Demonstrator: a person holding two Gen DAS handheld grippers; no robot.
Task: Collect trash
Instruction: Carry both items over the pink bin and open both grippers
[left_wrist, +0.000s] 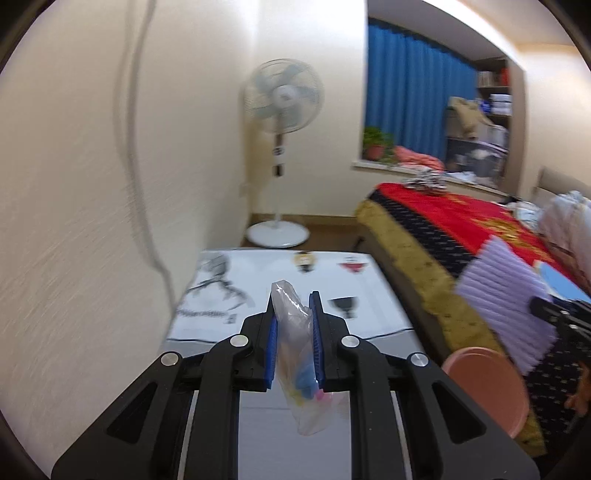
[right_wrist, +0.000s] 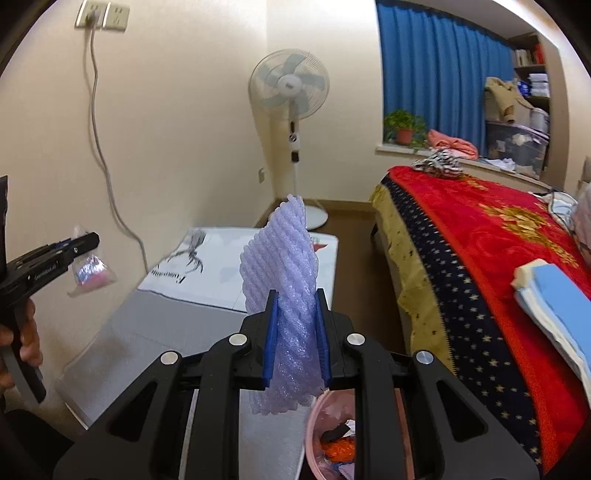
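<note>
My left gripper (left_wrist: 294, 306) is shut on a clear plastic bag (left_wrist: 299, 362) with blue, yellow and pink bits inside; the bag hangs below the jaws. It also shows in the right wrist view (right_wrist: 88, 273), held up at the far left. My right gripper (right_wrist: 295, 306) is shut on a lilac foam net sheet (right_wrist: 280, 266), which also shows in the left wrist view (left_wrist: 506, 310). A pink trash bin (right_wrist: 314, 435) with trash inside stands just below the right gripper; its rim shows in the left wrist view (left_wrist: 487, 384).
A low grey-white table (left_wrist: 280, 273) with printed sheets stands against the left wall. A bed (right_wrist: 480, 258) with a red blanket lies to the right. A standing fan (right_wrist: 291, 110) stands in the far corner. A cable (right_wrist: 99, 147) hangs from a wall socket.
</note>
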